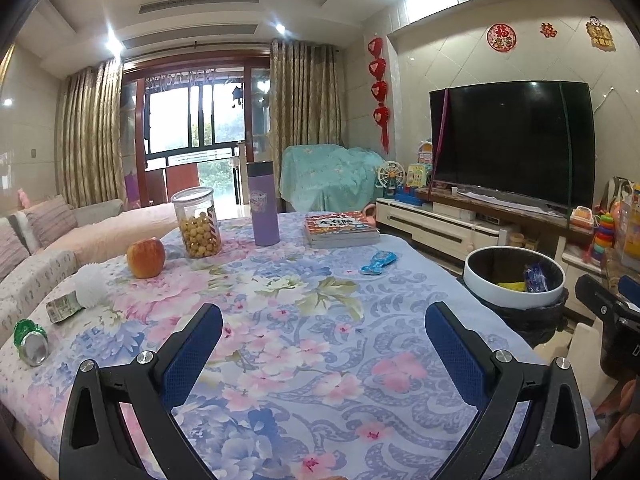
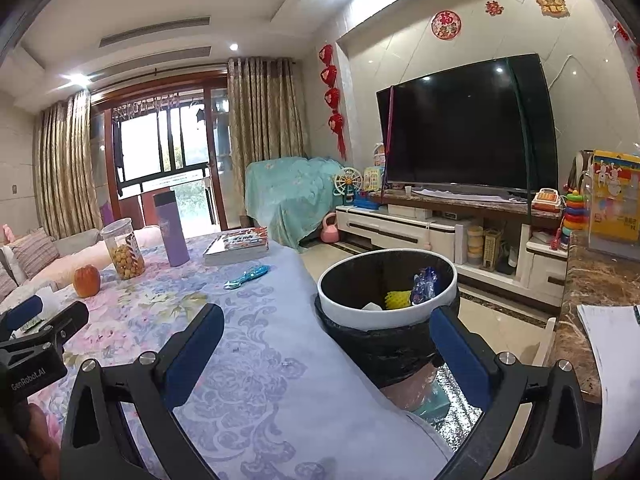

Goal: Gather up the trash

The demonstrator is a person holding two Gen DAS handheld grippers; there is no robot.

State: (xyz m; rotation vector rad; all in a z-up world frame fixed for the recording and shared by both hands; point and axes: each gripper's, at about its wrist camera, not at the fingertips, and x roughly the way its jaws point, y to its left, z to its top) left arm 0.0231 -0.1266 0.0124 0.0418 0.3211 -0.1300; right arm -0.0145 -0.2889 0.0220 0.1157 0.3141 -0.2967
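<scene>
At nine o'clock on the floral-clothed table point(image 1: 280, 320) lie a crushed green can point(image 1: 30, 340), a small carton point(image 1: 62, 308) and a white frilly ball point(image 1: 92, 286). The left gripper point(image 1: 322, 346) hangs empty, jaws apart. A blue wrapper point(image 1: 378, 262) lies at one o'clock; the white-rimmed bin point(image 2: 386, 288) stands beyond the right gripper point(image 2: 328, 350), jaws apart.

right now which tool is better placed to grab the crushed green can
Left. The crushed green can lies at the table's left edge, close beside the open left tool. The right tool is open too, but sits over by the trash bin.
</scene>
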